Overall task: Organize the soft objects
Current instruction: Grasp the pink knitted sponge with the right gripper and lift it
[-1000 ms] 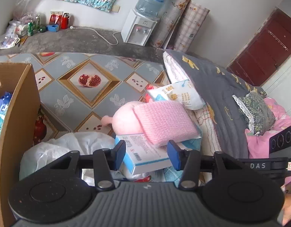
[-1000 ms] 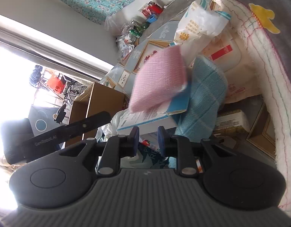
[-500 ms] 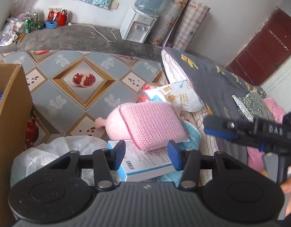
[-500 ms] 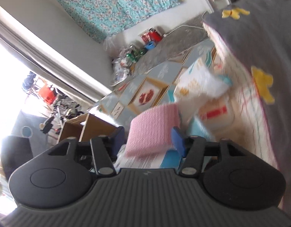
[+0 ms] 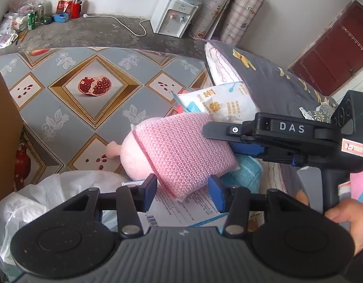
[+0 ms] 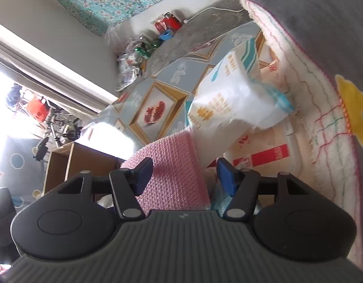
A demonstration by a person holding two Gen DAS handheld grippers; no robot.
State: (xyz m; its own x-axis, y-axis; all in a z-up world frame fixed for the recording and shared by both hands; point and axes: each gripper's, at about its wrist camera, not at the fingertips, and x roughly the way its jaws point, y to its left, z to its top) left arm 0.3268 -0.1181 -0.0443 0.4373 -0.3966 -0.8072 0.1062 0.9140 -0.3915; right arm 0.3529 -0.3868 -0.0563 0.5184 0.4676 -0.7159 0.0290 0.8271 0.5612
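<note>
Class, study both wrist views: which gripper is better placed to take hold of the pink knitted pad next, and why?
Right. The right gripper has its opening jaws already astride the pink knitted pad, reaching over it. The left gripper hangs open just short of the pad's near corner.

Both grippers share one build: a grey ribbed housing, two black round caps, black linkage arms with silver screws, and blue pads on the fingertips. The left gripper (image 5: 182,189) shows this from above. The right gripper (image 5: 246,146) bears white letters "DAS", a small white label edged red, and a green light. The hand (image 5: 346,219) wears a dark sleeve.
</note>
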